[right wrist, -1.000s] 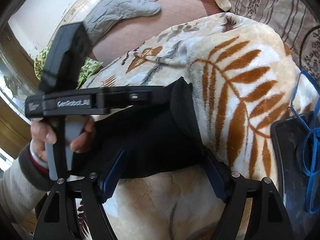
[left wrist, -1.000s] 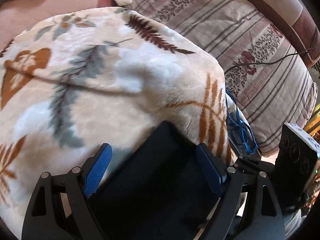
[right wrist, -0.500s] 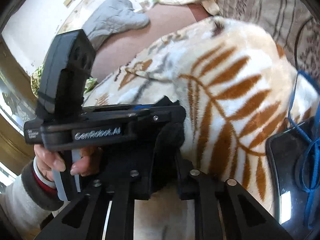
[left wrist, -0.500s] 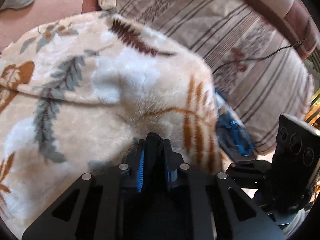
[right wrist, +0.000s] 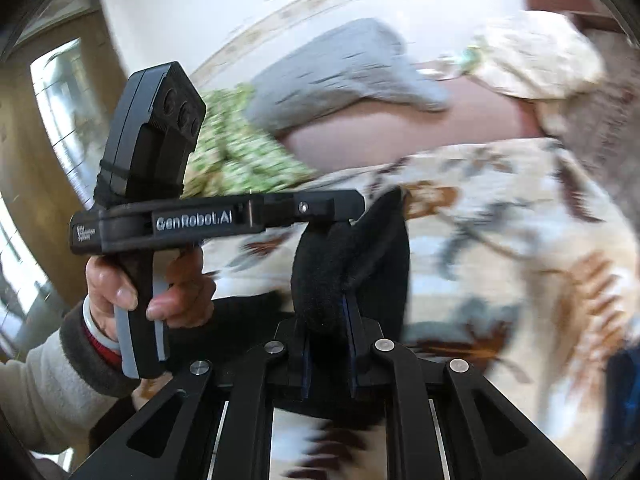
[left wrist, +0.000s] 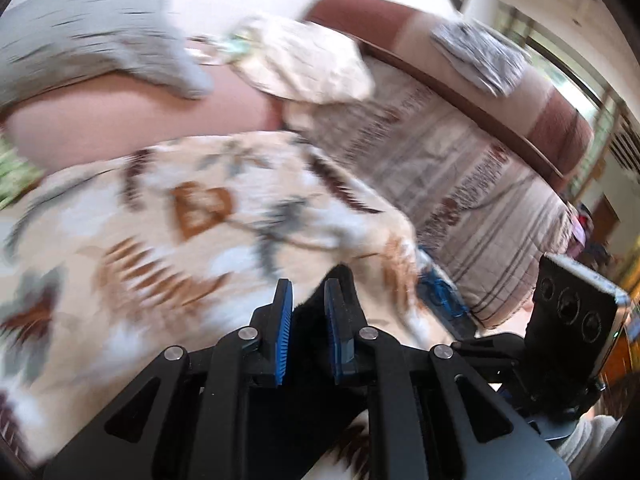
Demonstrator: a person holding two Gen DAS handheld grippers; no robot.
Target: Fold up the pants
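The black pants lie on a cream leaf-print blanket. My left gripper is shut on a fold of the black pants, which bulge up between its blue pads. My right gripper is shut on another bunched edge of the black pants and holds it raised. The left gripper's body shows in the right wrist view, just left of that bunch. The rest of the pants is hidden under the grippers.
A striped sofa cushion lies right of the blanket. A grey quilted cloth and a cream cloth lie at the back. A green patterned cloth is at the left. A blue cord lies by the blanket's right edge.
Both grippers went from open around the pants' edge to shut on it, then lifted the black cloth and tilted up; the views now sweep fast and are blurred.
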